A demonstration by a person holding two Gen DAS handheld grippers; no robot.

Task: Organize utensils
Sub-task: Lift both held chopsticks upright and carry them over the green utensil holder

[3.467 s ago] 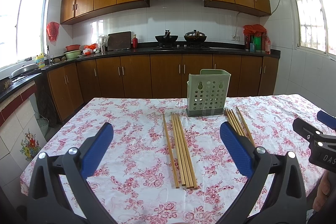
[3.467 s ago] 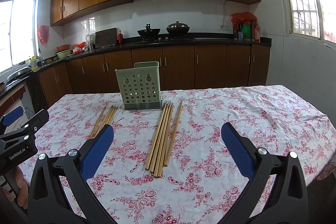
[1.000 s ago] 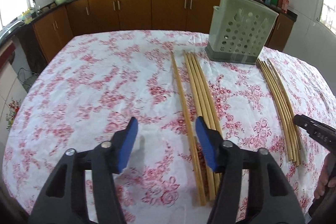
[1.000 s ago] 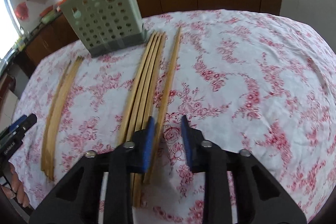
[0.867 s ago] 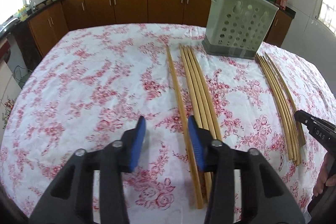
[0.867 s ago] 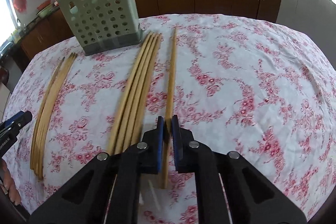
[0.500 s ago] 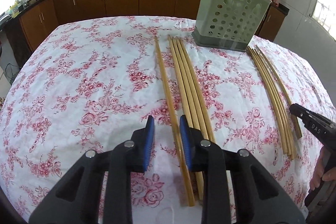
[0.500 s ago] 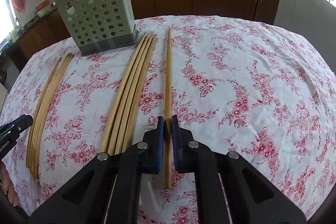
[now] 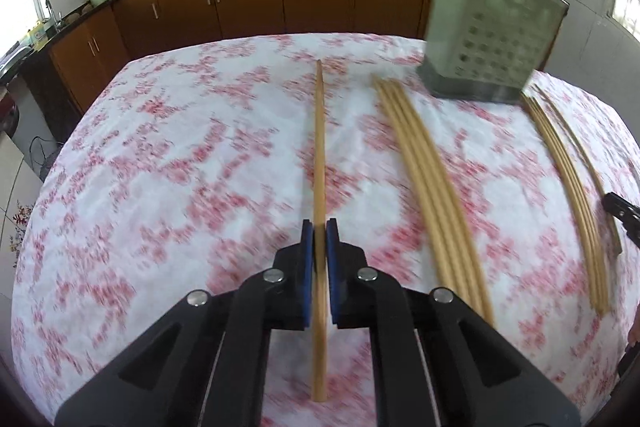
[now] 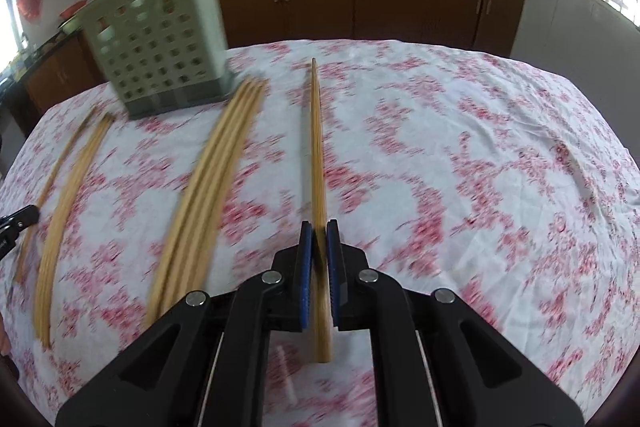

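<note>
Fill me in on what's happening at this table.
A person is sorting chopsticks with two handheld grippers. The left gripper has just closed on a single chopstick; the right gripper is shut on another chopstick. Two bundles of chopsticks lie on the floral tablecloth near the green holder, which no chopstick has reached.

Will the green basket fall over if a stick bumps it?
Maybe. The green basket stands tall on a small base, so it might tip. Its holey plastic walls look light, so it would probably slide on the tablecloth too.
</note>
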